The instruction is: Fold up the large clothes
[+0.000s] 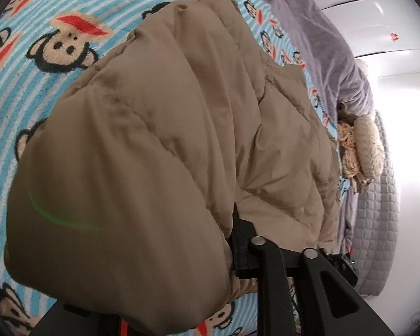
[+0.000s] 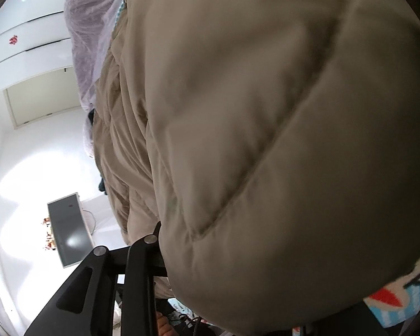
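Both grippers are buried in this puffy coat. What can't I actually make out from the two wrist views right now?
- Left wrist: the left gripper fingertips, hidden under the tan quilted coat; open or shut is unclear.
- Right wrist: the right gripper fingertips, hidden by the same coat.
- Right wrist: the monkey-print blanket, nearly all covered; the coat is blurred close up.
- Both views: the coat's outline, cut off by the frame edges.

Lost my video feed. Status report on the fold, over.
Left tool shut on tan puffer coat. Right tool shut on it too, coat bulging over both. Monkey-print blanket underneath; purple blanket alongside.
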The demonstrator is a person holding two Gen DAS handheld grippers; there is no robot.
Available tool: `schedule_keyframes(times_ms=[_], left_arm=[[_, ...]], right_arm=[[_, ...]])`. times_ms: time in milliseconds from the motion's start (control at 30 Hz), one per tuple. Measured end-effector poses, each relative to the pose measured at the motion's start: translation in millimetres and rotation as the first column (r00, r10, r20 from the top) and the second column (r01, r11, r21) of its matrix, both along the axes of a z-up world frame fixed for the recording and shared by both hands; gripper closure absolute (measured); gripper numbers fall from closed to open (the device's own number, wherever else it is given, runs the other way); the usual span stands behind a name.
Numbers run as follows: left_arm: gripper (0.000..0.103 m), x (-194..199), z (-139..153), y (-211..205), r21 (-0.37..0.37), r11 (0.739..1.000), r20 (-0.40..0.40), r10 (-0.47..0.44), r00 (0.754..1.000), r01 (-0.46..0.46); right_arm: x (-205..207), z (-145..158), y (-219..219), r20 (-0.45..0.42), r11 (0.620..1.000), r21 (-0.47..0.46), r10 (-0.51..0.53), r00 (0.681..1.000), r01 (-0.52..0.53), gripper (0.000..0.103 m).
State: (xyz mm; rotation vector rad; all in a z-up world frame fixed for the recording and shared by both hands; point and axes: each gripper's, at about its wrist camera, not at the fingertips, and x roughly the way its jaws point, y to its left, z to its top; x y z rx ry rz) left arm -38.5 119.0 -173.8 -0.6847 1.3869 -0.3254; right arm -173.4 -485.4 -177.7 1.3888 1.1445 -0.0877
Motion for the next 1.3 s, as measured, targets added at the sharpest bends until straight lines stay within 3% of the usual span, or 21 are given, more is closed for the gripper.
schedule_keyframes(times_ms=[100,233,400,500,633,800,867,900,1000,1033,1067,1300], left_arm=[[0.056,0,6,0,0.099,0.995,-0.019,-0.014,1.000,0.016],[0.056,-8,16,9,0.141,0.990,-0.036,-0.014,0.999,0.018],[0.056,-21,36,12,0.262,0.963,-0.026,-0.065,0.998,0.069],[0.055,-32,47,17,0.322,0.941,-0.023,-0.098,0.995,0.100],[0.040,-34,60,17,0.385,0.915,-0.018,-0.126,0.992,0.123],[0.040,-33,67,13,0.425,0.894,-0.019,-0.148,0.989,0.142],[0.022,-33,72,14,0.442,0.887,-0.009,-0.147,0.989,0.136],[0.005,-31,73,10,0.446,0.885,-0.003,-0.146,0.989,0.132],[0.002,-29,83,9,0.454,0.880,0.024,-0.165,0.986,0.136],[0.002,-28,84,9,0.459,0.877,0.025,-0.169,0.985,0.139],[0.002,-27,86,9,0.467,0.873,0.027,-0.173,0.985,0.141],[0.002,-19,83,4,0.490,0.859,0.019,-0.176,0.984,0.144]], right_arm=[[-6,7,-3,-0.024,1.000,-0.013,-0.008,1.000,0.008,0.059],[-10,18,-4,-0.060,0.999,-0.031,-0.013,0.998,0.011,0.050],[-21,38,-5,-0.111,0.992,-0.112,0.047,0.993,-0.059,0.037],[-22,53,-3,-0.139,0.976,-0.178,0.097,0.986,-0.121,0.037],[-15,78,11,-0.158,0.956,-0.237,0.136,0.978,-0.171,0.036],[-12,99,28,-0.159,0.937,-0.278,0.171,0.972,-0.210,0.036],[-15,103,32,-0.156,0.931,-0.288,0.184,0.970,-0.223,0.036],[-8,108,44,-0.151,0.930,-0.289,0.188,0.970,-0.225,0.036],[5,112,52,-0.140,0.926,-0.293,0.206,0.969,-0.239,0.035],[8,115,57,-0.139,0.922,-0.300,0.214,0.967,-0.247,0.024],[12,118,63,-0.141,0.910,-0.318,0.232,0.962,-0.266,0.012],[35,138,95,-0.161,0.797,-0.471,0.344,0.925,-0.379,0.009]])
